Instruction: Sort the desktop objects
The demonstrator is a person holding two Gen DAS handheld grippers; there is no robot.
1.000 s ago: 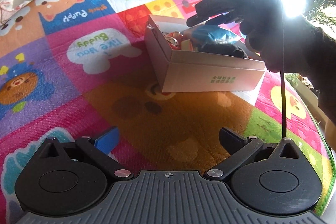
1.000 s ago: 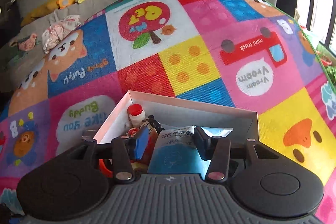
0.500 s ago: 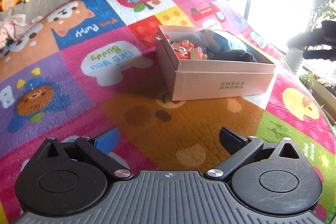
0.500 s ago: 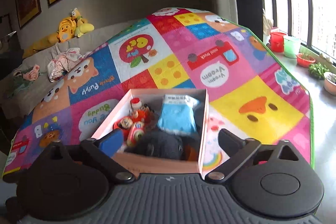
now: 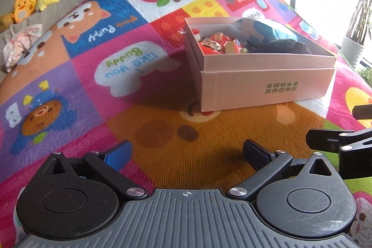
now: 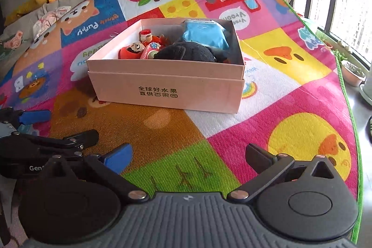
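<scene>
The small things sit gathered in the pink cardboard box (image 6: 166, 90) in the middle of the play mat (image 6: 290, 138) — a blue packet (image 6: 204, 35), a black plush (image 6: 186, 51), red dolls (image 6: 136, 49) — which looks like the sorting's end (nothing loose shows on the mat, though its edges are warped). Both tools hover short of the box: the right gripper (image 6: 188, 155) and the left gripper (image 5: 186, 152) are spread wide, clasping nothing.

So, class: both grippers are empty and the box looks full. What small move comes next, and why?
Probably hold both back and scan the mat for strays. The left gripper and right gripper are open and empty, the blue pouch and toys already lie in the box, and nothing loose shows nearby.
</scene>
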